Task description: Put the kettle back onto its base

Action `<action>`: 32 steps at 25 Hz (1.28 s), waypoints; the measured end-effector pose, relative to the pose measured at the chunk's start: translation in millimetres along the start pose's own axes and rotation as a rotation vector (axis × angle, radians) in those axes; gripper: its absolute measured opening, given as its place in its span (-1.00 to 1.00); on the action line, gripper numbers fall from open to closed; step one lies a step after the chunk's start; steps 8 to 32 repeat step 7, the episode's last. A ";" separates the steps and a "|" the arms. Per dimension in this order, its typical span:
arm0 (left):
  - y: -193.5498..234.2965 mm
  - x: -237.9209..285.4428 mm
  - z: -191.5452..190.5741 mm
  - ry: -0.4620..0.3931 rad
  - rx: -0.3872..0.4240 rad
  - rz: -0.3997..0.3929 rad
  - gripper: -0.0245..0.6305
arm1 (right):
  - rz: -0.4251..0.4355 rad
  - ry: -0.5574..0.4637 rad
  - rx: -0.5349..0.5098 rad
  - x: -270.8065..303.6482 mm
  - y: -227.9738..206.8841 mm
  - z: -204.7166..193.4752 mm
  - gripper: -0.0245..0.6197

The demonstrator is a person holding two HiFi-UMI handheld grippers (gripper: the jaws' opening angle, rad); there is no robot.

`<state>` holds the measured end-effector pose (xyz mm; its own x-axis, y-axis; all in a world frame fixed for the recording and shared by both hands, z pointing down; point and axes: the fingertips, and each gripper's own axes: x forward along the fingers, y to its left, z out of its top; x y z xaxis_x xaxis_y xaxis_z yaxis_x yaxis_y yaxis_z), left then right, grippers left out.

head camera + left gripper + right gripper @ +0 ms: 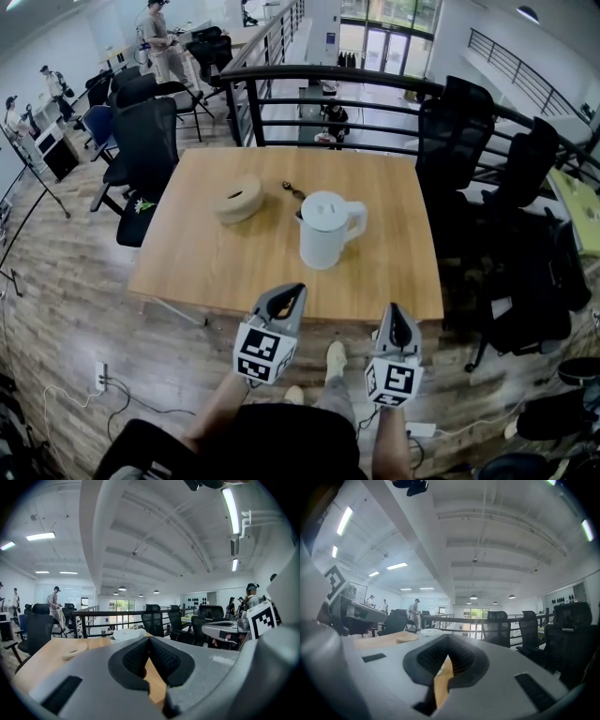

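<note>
A white kettle (328, 230) with its lid on stands on the wooden table (206, 267), right of centre, handle to the right. Its round beige base (239, 199) lies apart from it, to the left and a little farther back. Both grippers hang in front of the table's near edge, short of the kettle. My left gripper (287, 295) is shut with nothing between its pads. My right gripper (395, 315) is shut and empty too. The left gripper view shows the kettle's lid (126, 633) and the base (75, 649) beyond the closed jaws. The right gripper view shows the lid (430, 631) and the base (407, 638).
A small dark plug or spoon-like thing (293, 190) lies behind the kettle. Black office chairs (145, 141) stand at the table's left and right sides. A black railing (356, 84) runs behind the table. People stand far off at the back left.
</note>
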<state>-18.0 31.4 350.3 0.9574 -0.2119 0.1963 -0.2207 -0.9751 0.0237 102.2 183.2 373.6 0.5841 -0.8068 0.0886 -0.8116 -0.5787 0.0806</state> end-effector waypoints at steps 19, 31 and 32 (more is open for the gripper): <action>-0.1 -1.9 0.7 -0.001 -0.001 0.000 -0.93 | 0.005 0.008 -0.013 -1.7 0.4 -4.6 -0.93; -0.1 -1.9 0.7 -0.001 -0.001 0.000 -0.93 | 0.005 0.008 -0.013 -1.7 0.4 -4.6 -0.93; -0.1 -1.9 0.7 -0.001 -0.001 0.000 -0.93 | 0.005 0.008 -0.013 -1.7 0.4 -4.6 -0.93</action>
